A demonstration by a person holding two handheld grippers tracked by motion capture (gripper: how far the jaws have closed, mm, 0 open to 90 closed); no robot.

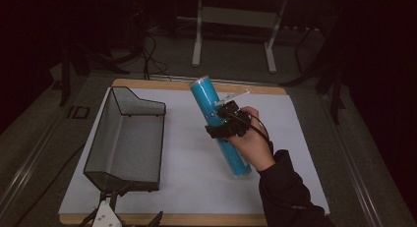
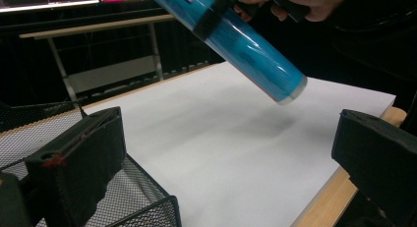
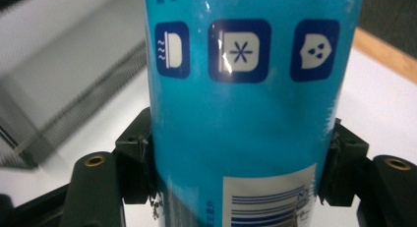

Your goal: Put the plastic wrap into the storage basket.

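a white sheet (image 1: 187, 153) is spread over the wooden table (image 1: 162, 219), whose bare wood is left showing as a thin strip along the sheet's near and far edges. a black mesh tray (image 1: 129, 138) is set on the left part of the sheet, its long side running just inside the sheet's left edge. the stretch of sheet to the right of the tray is left open, out to the sheet's right edge.

over that open stretch, well apart from the tray, a blue canister (image 1: 219, 126) is held tilted and lifted off the sheet; in the left gripper view its lower end (image 2: 290, 92) is seen hanging over the sheet, clear of the surface. the right gripper (image 1: 225, 122) is clamped across the canister's middle, with a black pad pressed on each flank of it in the right gripper view (image 3: 231, 187), so that the canister stands up between the jaws.

the left gripper (image 2: 226, 173) is kept at the sheet's near edge beside the tray's near corner, its jaws set wide apart with nothing between them.
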